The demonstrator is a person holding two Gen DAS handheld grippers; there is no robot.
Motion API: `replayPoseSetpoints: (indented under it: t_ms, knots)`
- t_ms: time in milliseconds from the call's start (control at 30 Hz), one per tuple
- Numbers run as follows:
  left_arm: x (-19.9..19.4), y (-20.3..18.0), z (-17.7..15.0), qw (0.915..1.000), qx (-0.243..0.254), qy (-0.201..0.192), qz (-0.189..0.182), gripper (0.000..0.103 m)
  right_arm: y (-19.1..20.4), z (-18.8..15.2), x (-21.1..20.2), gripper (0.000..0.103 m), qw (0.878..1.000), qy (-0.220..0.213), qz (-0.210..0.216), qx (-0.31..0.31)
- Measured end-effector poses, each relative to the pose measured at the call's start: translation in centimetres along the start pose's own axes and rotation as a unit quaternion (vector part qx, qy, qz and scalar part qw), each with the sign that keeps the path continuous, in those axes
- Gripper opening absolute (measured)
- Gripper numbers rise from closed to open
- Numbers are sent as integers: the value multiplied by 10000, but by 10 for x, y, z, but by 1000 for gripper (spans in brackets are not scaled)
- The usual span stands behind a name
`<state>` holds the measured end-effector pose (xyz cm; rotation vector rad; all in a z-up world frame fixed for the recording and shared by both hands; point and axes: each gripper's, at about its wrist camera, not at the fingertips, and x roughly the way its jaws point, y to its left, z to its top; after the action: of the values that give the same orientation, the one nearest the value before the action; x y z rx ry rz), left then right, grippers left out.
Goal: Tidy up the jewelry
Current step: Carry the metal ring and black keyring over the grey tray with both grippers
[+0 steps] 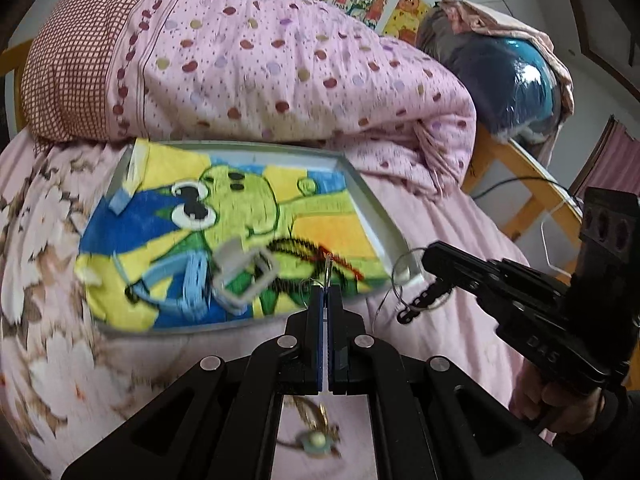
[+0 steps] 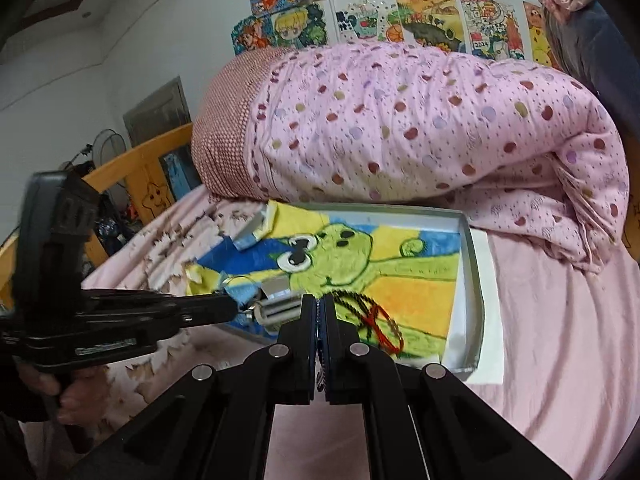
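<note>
A shallow white tray lined with a yellow-green cartoon cloth lies on the pink bed. In it are a small open white box, a blue band and a dark beaded cord with red. My left gripper is shut on a thin silver wire piece that sticks up from its tips, over the tray's near edge. A gold pendant necklace lies on the sheet under it. My right gripper is shut on a dark chain with a thin clear hoop beside the tray's right corner.
A rolled pink dotted quilt lies behind the tray. A wooden bed rail and a dark blue bundle are at the right. Drawings hang on the wall. The tray shows in the right wrist view.
</note>
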<state>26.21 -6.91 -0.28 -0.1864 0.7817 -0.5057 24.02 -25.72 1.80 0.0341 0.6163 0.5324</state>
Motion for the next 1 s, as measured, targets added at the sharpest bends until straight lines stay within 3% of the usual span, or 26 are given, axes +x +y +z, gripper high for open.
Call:
replayPoseSetpoints:
  t_ms: [333, 500, 767, 1000]
  knots:
    - [18, 10, 5, 10000, -27, 80, -5, 0, 0, 8, 13, 3, 9998, 59, 46, -162]
    - [31, 20, 10, 9997, -147, 181, -64, 0, -10, 4, 28, 3, 9995, 265, 152, 53]
    - [54, 26, 13, 9991, -172, 382, -110, 0, -46, -8, 53, 3, 9929, 509, 297, 1031]
    - [75, 35, 16, 9977, -400, 555, -37, 0, -78, -22, 69, 3, 9754, 736, 430, 2032]
